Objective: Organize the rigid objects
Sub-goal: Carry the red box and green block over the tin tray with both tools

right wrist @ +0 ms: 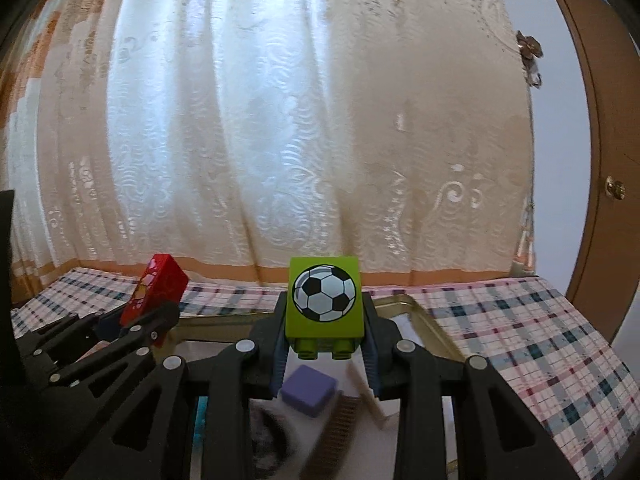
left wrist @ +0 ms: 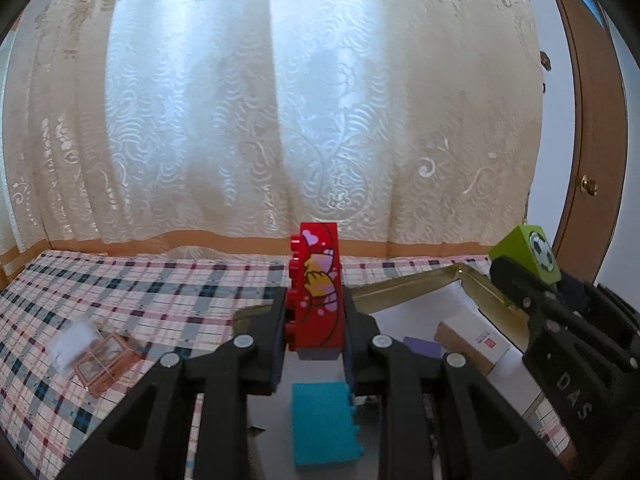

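Each claw is clamped tight on a toy brick above the open tin: the left claw (left wrist: 316,320) has the red brick (left wrist: 318,284) pinched upright between its fingers, and the right claw (right wrist: 326,344) grips the green brick (right wrist: 325,300), football picture facing the camera, studs pointing down. Below the left claw lies a blue brick (left wrist: 322,424); below the right one sit a purple block (right wrist: 308,390) and what may be a comb. To do this well, I would lower one claw at a time, aim each brick at a bare patch of the tin (left wrist: 420,280) beside those pieces, and let go only once it rests (dropping from up here risks a bounce over the rim). The two claws are near each other, so keep them from knocking. The tin's near edge is hidden by the fingers, the things under the right claw are blurred, and a small box (left wrist: 106,362) left of the left claw on the checked table (left wrist: 120,280) is hard to make out.
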